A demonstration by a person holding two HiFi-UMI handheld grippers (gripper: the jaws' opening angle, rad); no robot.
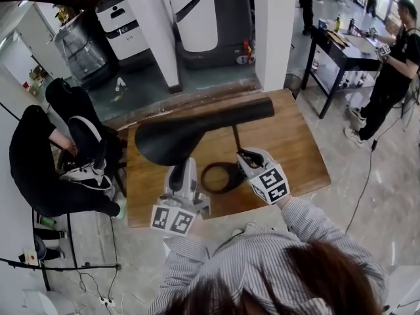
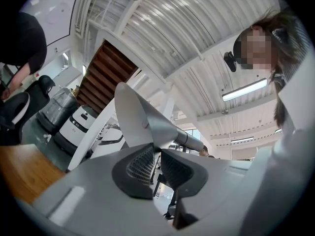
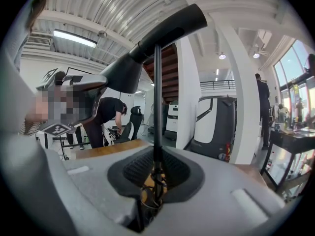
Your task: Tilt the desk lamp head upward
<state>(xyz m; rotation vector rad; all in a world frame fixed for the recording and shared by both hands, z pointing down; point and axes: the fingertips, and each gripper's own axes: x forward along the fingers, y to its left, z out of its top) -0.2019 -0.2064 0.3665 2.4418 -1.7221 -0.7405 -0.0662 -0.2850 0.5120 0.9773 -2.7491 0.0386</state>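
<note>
The black desk lamp stands on the wooden table. It has a ring base, a thin upright stem and a long head with a wide shade at its left end. My left gripper reaches up under the shade. In the left gripper view the shade's rim runs down between the jaws of that gripper, and they are shut on it. My right gripper is shut on the stem low down, and the right gripper view shows its pads pinching it.
A person in black sits close to the table's left side next to a chair. Another person stands by a black side table at the far right. White pillars and large machines stand behind the table. Cables cross the floor.
</note>
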